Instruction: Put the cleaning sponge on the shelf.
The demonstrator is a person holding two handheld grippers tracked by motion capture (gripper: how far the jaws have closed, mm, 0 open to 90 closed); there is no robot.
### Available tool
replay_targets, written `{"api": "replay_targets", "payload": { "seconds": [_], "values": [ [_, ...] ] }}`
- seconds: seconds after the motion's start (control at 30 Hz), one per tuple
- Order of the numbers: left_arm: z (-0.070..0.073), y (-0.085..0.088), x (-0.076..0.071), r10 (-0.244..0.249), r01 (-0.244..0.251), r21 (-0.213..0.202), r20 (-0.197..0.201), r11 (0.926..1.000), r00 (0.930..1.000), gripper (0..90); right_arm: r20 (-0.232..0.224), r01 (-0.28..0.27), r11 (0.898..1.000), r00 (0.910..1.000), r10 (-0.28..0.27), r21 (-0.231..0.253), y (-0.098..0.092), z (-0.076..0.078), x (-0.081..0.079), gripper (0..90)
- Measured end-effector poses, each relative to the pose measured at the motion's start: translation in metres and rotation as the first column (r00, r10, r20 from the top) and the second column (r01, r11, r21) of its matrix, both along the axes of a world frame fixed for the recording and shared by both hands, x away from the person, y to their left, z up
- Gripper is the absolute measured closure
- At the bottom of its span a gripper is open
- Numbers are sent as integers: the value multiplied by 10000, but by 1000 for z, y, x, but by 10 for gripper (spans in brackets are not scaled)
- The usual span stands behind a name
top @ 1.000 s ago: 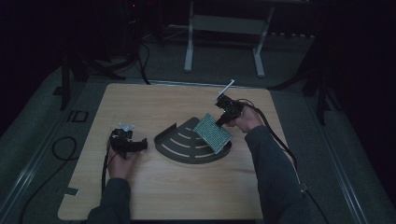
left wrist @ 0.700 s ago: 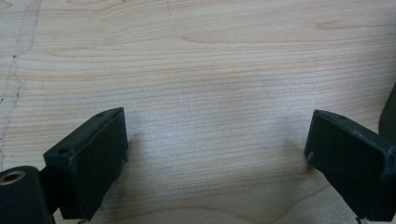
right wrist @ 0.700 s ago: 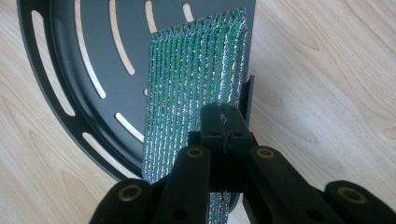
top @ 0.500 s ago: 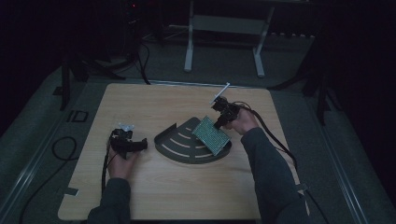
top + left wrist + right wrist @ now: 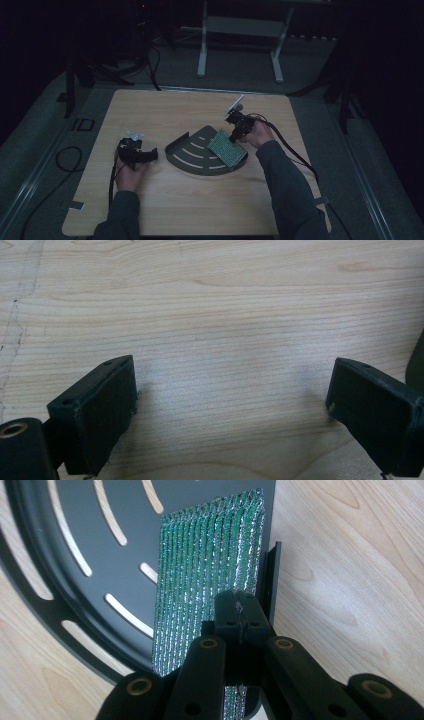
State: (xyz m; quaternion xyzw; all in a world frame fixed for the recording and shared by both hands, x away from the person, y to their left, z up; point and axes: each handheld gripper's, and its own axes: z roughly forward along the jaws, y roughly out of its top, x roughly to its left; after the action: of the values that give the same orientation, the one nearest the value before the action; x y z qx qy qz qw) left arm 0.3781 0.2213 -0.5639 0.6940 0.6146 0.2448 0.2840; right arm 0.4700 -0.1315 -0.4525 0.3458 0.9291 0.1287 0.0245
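**Green scouring pad sitting in the slotted black tray**

The right gripper (image 5: 239, 611) is pinching the edge of a green scouring pad (image 5: 227, 149), its fingers closed tight on the glittery ribbed material. The pad is lying inside a black fan-shaped tray (image 5: 192, 152) with curved slots, against the tray's straight upright wall on the person's right side. The tray is resting near the middle of the wooden tabletop (image 5: 170, 107). The left gripper (image 5: 230, 405) is hovering low over bare wood just left of the tray, its fingers spread wide apart and gripping nothing.
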Motion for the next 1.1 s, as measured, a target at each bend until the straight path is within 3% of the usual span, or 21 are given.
{"api": "replay_targets", "payload": {
  "seconds": [0.13, 0.47, 1.1],
  "values": [
    [0, 0, 0, 0, 0, 1, -1, 10000, 10000, 67, 38, 6, 10000, 10000, -6, -4, 2, -2, -1, 898],
    [0, 0, 0, 1, -1, 0, 0, 10000, 10000, 67, 289, 24, 9982, 9996, -7, -604, 4, -9, 1, 897],
    [0, 0, 0, -1, 1, 0, -1, 10000, 10000, 67, 431, -16, 9956, 9991, 57, -942, 8, -17, 2, 889]
  ]
}}
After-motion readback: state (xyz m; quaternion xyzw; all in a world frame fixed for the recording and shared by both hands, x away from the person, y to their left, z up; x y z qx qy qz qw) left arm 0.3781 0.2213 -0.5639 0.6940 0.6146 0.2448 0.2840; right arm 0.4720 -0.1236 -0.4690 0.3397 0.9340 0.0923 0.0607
